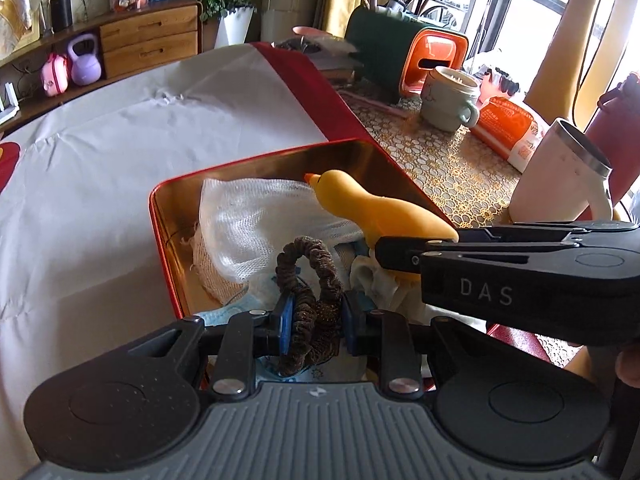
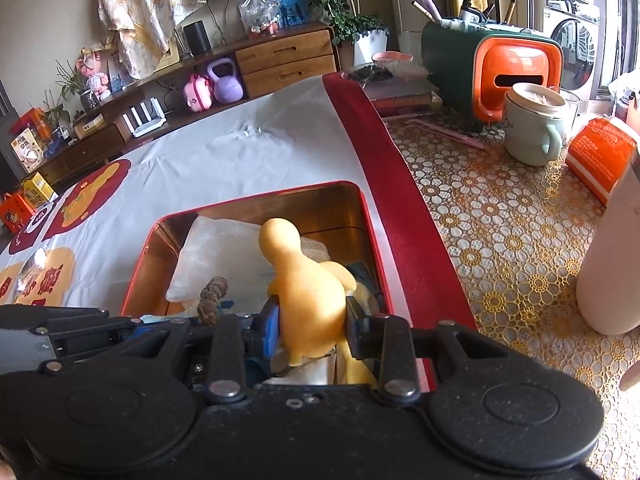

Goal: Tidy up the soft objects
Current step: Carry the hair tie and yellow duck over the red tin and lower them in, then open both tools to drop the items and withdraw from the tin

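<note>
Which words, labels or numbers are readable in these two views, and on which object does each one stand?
"DAS": white letters on the black body of the right tool, seen in the left wrist view.
Orange package beside the mugs: white print, too blurred to read.
Red and yellow patches on the white table cover: large characters, cut off by the frame and blurred, not readable.
Boxes on the far shelf: print too small to read.

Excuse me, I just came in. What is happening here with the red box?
A person is putting soft things away into a red tin box on the table. The left gripper is closed on a brown hair scrunchie, and the right gripper is closed on a yellow rubber duck. Both are held over the box, which already contains a white mesh cloth and other fabric.
</note>
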Demonstrator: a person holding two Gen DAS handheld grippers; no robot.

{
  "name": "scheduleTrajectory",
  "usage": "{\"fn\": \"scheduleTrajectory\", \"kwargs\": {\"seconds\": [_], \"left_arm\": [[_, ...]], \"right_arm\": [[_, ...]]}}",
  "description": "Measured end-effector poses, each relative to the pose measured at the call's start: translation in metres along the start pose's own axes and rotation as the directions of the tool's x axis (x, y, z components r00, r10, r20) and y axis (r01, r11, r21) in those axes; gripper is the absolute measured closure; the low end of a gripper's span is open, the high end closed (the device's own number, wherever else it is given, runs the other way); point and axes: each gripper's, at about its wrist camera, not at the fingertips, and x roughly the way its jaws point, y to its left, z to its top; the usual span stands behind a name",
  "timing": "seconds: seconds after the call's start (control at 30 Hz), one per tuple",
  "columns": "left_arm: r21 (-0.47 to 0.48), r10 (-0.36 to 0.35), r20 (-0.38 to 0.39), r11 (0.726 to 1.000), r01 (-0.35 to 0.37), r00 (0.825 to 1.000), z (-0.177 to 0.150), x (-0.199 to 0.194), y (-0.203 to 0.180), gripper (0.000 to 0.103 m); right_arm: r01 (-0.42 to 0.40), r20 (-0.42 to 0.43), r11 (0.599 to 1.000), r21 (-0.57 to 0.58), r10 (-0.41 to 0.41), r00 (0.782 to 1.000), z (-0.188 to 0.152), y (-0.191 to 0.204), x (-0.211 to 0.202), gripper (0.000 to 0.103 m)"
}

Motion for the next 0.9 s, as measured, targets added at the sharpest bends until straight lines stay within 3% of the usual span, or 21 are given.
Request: {"fn": "scheduleTrajectory", "kwargs": {"seconds": [0.73, 0.77, 0.8, 0.83, 0.87, 0.9], "left_arm": [[-0.019, -0.012, 0.035, 1.0, 0.013, 0.999, -0.01, -0.04, 0.002, 0.071], [-0.021, -0.015, 0.04, 1.0, 0.016, 0.999, -0.011, -0.044, 0.003, 0.064], [-0.023, -0.015, 0.047, 1.0, 0.016, 0.999, -0.012, -0.047, 0.003, 0.047], [-0.024, -0.01, 0.063, 1.0, 0.012, 0.998, -0.013, -0.052, 0.004, 0.038], [-0.022, -0.003, 0.083, 1.0, 0.005, 0.997, -0.015, -0.058, 0.004, 0.03], [-0.017, -0.004, 0.098, 1.0, 0.006, 0.995, -0.016, -0.063, 0.004, 0.03]], "right_arm": [[-0.004, 0.027, 1.0, -0.018, 0.004, 1.0, 0.001, 0.007, -0.035, 0.054], [-0.005, 0.028, 1.0, -0.019, 0.005, 1.0, 0.001, 0.007, -0.038, 0.053], [-0.006, 0.03, 1.0, -0.021, 0.006, 1.0, 0.0, 0.008, -0.041, 0.051], [-0.006, 0.034, 1.0, -0.023, 0.007, 0.999, -0.001, 0.009, -0.044, 0.05], [-0.006, 0.036, 1.0, -0.024, 0.007, 0.999, -0.002, 0.01, -0.047, 0.05], [-0.007, 0.038, 1.0, -0.026, 0.008, 0.999, -0.003, 0.011, -0.051, 0.05]]}}
